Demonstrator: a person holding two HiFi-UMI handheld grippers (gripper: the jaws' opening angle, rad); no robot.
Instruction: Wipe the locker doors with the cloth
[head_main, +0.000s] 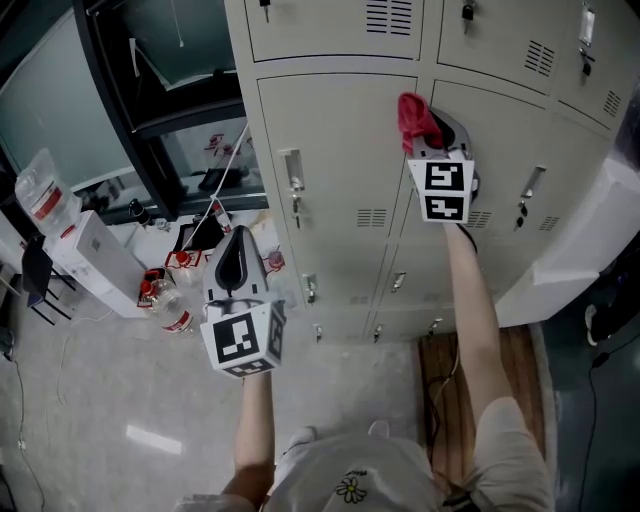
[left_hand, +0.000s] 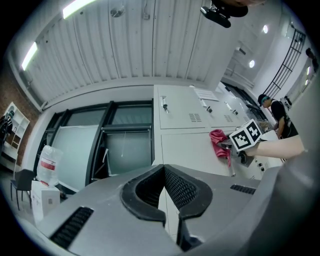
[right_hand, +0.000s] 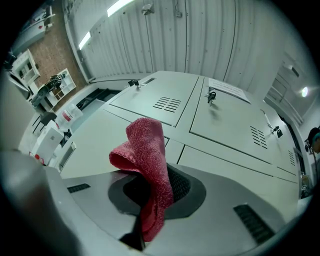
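Red cloth (right_hand: 144, 150), pinched in my right gripper (right_hand: 150, 187), is seemingly pressing the locker door (head_main: 340, 160), risking slippage; left gripper (left_hand: 165, 192) idling closed.

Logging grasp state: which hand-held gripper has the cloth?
The right hand-held gripper: its jaws are shut on the red cloth, raised at the locker doors. The left hand-held gripper is shut on nothing and held lower.
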